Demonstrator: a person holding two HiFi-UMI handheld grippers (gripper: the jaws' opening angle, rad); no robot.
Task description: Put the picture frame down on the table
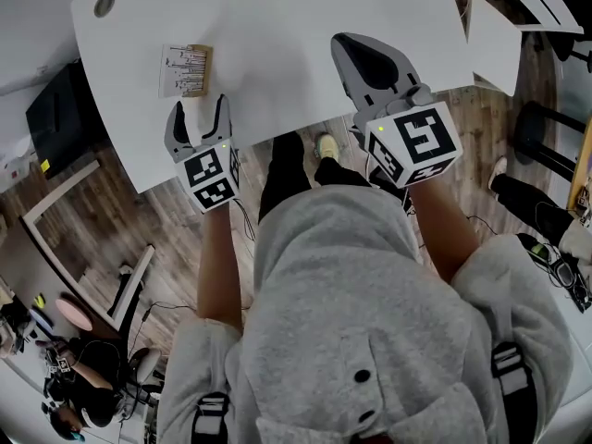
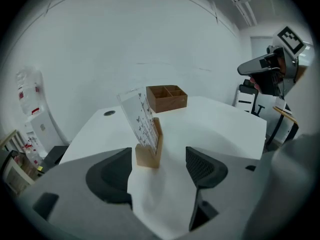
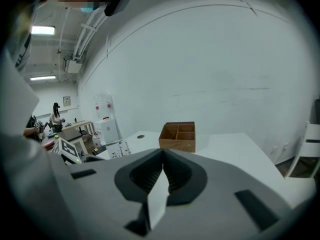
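Frame [image 2: 145,129]: standing on table [image 1: 305,35], untouched, just ahead of left gripper [image 2: 159,161] gaping empty, right gripper [image 3: 163,156] pressing jaws together on nothing; placing seemingly done, only withdrawing remaining.

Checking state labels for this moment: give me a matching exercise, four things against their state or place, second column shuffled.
Things:
1. left gripper
2. right gripper
3. picture frame
4. wooden box

States or places:
A. at the far end of the table, open top, divided into compartments
B. jaws together
C. standing on the table in its wooden base, leaning, just ahead of open jaws and not gripped
D. jaws apart, holding nothing

Pairs: 1-D, 2-B, 3-C, 4-A.
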